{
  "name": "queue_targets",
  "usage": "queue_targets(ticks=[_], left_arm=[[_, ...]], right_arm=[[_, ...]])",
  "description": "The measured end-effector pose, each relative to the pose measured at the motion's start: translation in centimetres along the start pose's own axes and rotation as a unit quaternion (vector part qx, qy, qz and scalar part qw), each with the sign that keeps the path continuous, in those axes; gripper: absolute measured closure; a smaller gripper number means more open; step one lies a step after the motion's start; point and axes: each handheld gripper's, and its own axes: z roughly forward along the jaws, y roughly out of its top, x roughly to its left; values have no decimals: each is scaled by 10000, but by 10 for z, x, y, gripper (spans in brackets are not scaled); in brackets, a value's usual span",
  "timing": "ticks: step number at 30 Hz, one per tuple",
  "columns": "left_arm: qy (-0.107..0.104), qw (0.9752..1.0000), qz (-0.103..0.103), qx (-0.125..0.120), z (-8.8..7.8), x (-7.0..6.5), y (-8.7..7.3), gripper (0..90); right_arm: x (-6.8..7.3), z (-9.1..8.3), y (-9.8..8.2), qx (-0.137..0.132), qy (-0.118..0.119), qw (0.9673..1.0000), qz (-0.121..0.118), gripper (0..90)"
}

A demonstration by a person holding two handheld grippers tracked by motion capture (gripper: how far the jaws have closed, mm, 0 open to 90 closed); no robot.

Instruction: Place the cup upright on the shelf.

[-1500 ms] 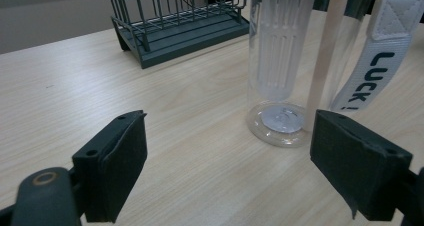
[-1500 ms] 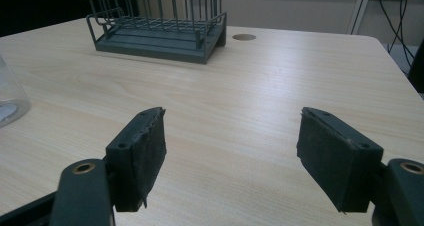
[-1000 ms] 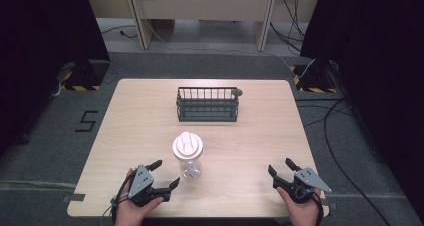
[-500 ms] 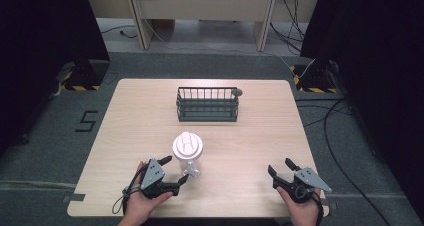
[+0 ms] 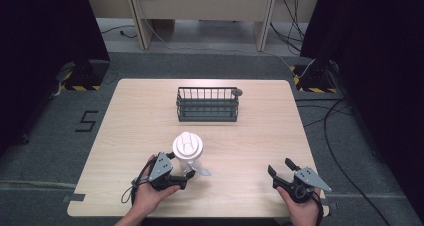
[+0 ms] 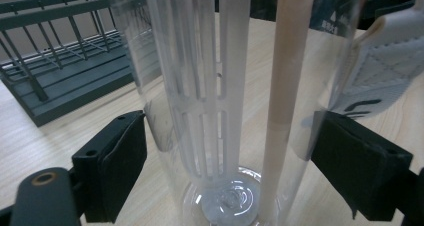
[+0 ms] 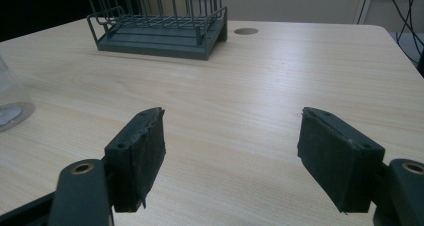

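Left gripper spread wide around clear plastic bottle near table front edge, right gripper also released and empty; probably light, rigid, slippery, so best clamped low on straight wall.

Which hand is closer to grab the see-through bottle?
Left. The left gripper already has its open jaws on both sides of the clear bottle. The right gripper sits far away, open over bare table.
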Motion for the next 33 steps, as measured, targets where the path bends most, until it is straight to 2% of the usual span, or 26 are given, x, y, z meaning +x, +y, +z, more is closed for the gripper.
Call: queue_targets(ticks=[10,33], left_arm=[[-93,9999,-43,-136,3,2,-3,170],[1,9995,-209,-229,1,2,-1,177]], right_arm=[[0,0,0,24,26,10000,18,276],[0,0,0,17,27,10000,29,277]])
